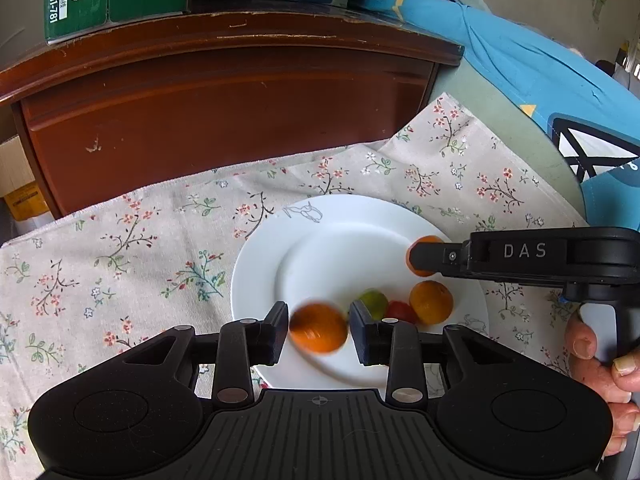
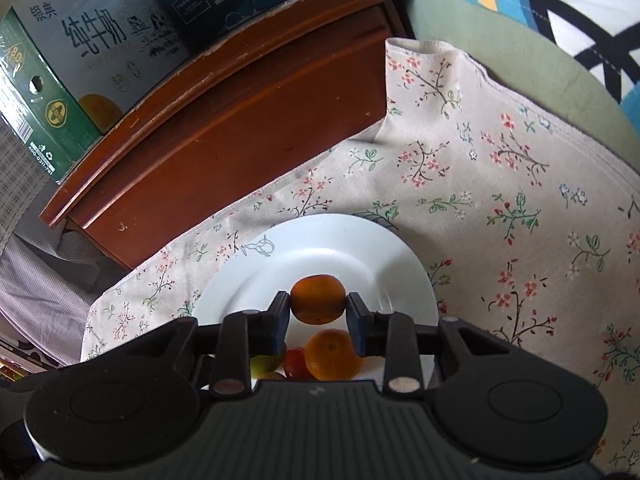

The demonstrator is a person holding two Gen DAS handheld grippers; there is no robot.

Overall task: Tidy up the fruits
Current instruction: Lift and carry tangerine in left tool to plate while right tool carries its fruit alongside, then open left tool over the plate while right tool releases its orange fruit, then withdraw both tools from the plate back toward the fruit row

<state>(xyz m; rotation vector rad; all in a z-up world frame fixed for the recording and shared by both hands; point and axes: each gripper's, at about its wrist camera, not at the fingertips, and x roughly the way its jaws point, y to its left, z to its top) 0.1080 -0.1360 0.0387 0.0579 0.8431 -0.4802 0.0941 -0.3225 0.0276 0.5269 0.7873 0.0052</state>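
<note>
Holding oranges (image 1: 318,333) over plate (image 1: 260,264)

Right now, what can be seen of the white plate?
The plate is round, white and glossy, probably ceramic, with a faint line drawing on its rim. It lies flat on the floral cloth near a wooden cabinet. An orange, a green fruit and a red fruit rest on its near side. Each gripper, left and right, has an orange between its fingers over the plate.
</note>
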